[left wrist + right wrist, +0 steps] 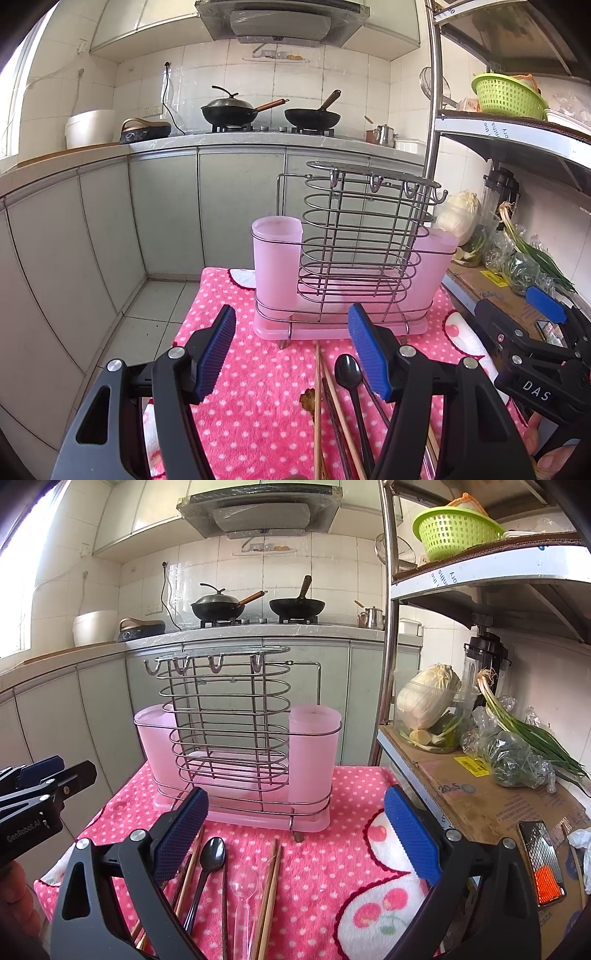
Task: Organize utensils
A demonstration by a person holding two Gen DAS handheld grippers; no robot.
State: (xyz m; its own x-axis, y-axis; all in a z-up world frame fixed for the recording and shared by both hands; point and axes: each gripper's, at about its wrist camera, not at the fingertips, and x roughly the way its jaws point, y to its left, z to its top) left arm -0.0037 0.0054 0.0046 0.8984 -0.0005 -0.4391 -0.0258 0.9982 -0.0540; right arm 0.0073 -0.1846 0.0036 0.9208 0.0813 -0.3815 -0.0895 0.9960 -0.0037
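Right wrist view shows the utensils lying loose on the pink dotted cloth (314, 867) just under and ahead of the tongs: a black spoon (210, 860) beside the left blue pad, a clear plastic spoon (243, 890) a little right of it, and pairs of wooden chopsticks (271, 886) running back beneath the tool. Beyond the tips stands the utensil rack (236, 738), a wire cage with a pink cup at each end on a pink drip tray, and nothing can be seen inside it, so the sorting looks barely begun. The right gripper (295, 834) is spread wide with nothing between its pads; the left gripper (291, 350) is likewise released and empty, hovering over the same black spoon (349, 373) and the chopsticks (317, 406), with the rack (351, 258) straight ahead of it. Each tool appears at the edge of the other's view, so the two hands are near one another. For a clean pick I would take one piece at a time: come down over the black spoon's handle rather than its bowl, close across its narrow width, and keep the pads off the neighbouring chopsticks, which lie very near it and could be dragged along. The plush cloth may let thin sticks sink, so a low, square approach seems wise. To the right of the tongs a shelf (498, 805) carries cabbage and greens, well clear of the work.
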